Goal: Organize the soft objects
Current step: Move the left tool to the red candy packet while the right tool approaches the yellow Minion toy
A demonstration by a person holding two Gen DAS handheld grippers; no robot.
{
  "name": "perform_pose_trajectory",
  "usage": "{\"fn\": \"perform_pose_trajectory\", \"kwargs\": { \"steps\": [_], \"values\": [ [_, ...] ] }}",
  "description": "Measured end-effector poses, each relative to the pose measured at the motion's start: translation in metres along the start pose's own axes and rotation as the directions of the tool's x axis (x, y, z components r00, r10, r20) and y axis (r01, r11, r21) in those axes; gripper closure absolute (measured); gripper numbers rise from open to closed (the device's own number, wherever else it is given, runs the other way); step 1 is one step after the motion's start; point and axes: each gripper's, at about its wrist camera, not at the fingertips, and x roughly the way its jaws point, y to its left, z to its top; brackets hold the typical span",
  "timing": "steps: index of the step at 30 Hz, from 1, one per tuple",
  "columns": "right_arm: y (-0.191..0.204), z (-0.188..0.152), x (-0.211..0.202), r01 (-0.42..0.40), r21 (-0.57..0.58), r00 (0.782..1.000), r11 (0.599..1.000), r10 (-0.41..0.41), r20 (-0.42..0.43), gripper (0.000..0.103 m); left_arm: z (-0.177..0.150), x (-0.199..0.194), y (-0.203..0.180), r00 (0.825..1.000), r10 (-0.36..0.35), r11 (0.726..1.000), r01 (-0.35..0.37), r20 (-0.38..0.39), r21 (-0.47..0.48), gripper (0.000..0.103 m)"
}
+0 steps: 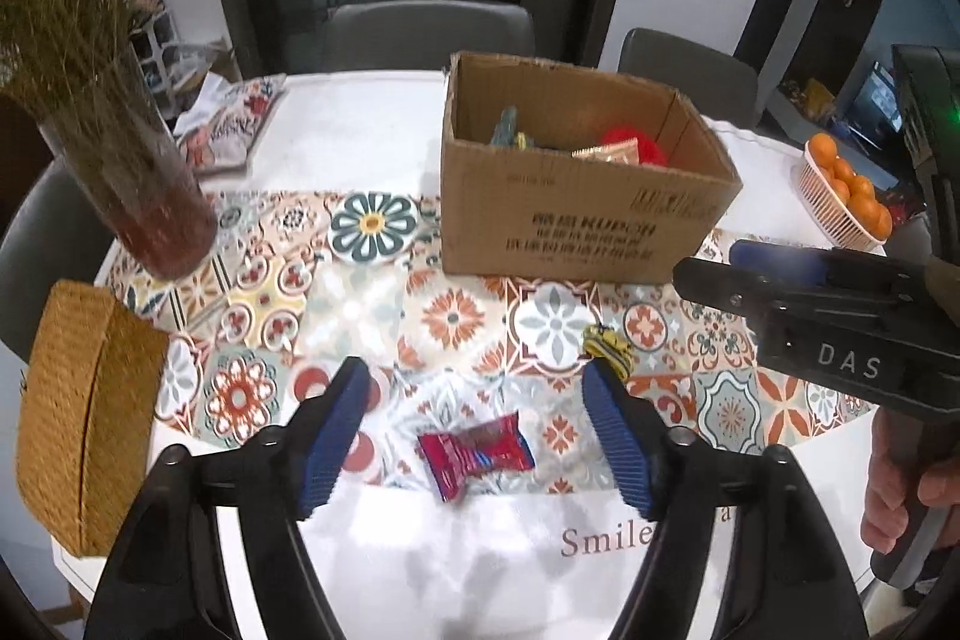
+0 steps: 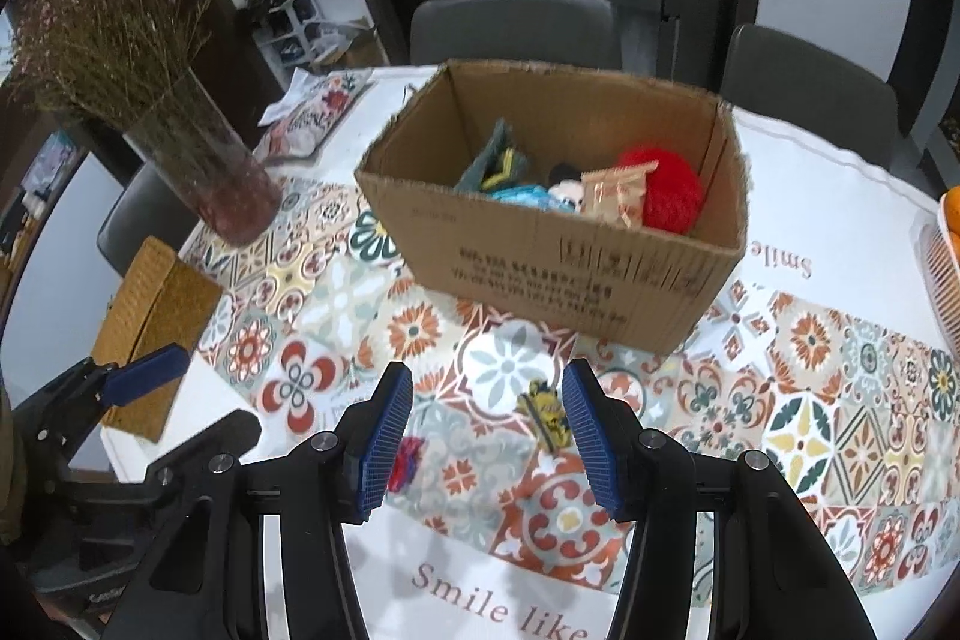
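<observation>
1. Setting — a round table (image 1: 372, 130) under a patterned cloth (image 2: 810, 400), with an open cardboard box (image 2: 540, 274) standing on it toward the far side. The box already holds soft items: a red pom-pom (image 2: 666, 190), a beige snack packet (image 2: 618, 190), a blue packet (image 2: 522, 196) and a grey-green cloth (image 2: 495, 154).

2. Left gripper (image 1: 477, 430) — jaws spread wide and empty. A red wrapped packet (image 1: 474, 454) lies flat on the cloth directly between and below the blue pads (image 1: 333, 436), touching neither.

3. Right gripper (image 2: 487, 433) — jaws partly open, holding nothing. A small yellow-and-black item (image 2: 549, 415) lies on the cloth just inside the right-hand pad; whether the pad touches it cannot be told, and its exact kind is too small to make out.

4. Step in hand — judged as the approach to a paired pick-up: each gripper is lined up over one of the two loose items left outside the box, both well short of it.

5. Next move, left — it calls for lowering until the pads flank the red packet, then closing gently; the flat, slippery wrapper may slide or crumple.

6. Next move, right — the yellow-and-black item sits off-centre, so a small sideways shift seems needed before closing.

7. Surroundings — a vase of dried flowers (image 1: 138, 172), a woven basket (image 1: 78, 424) and a basket of oranges (image 1: 840, 190) stand clear of both picks.
</observation>
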Motion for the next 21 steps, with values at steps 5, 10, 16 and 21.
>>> {"fn": "perform_pose_trajectory", "kwargs": {
  "steps": [5, 10, 16, 21],
  "values": [
    [-0.006, -0.006, 0.020, -0.023, -0.004, 0.998, 1.000, 0.023, -0.065, 0.040, -0.007, 0.015, -0.001, 0.998, -0.011, 1.000, 0.010, -0.063, -0.016, 0.021],
    [-0.016, -0.007, 0.041, -0.031, -0.002, 0.992, 1.000, 0.030, -0.124, 0.040, -0.013, 0.037, 0.000, 0.988, -0.051, 0.998, 0.044, -0.147, -0.055, 0.017],
    [-0.022, -0.009, 0.065, -0.024, -0.019, 0.983, 1.000, 0.020, -0.184, 0.040, -0.019, 0.064, 0.001, 0.973, -0.060, 0.996, 0.043, -0.222, -0.081, 0.012],
    [-0.027, -0.011, 0.087, -0.022, -0.018, 0.972, 1.000, 0.017, -0.234, 0.040, -0.025, 0.086, 0.005, 0.953, -0.092, 0.992, 0.062, -0.287, -0.110, 0.010]
  ]
}}
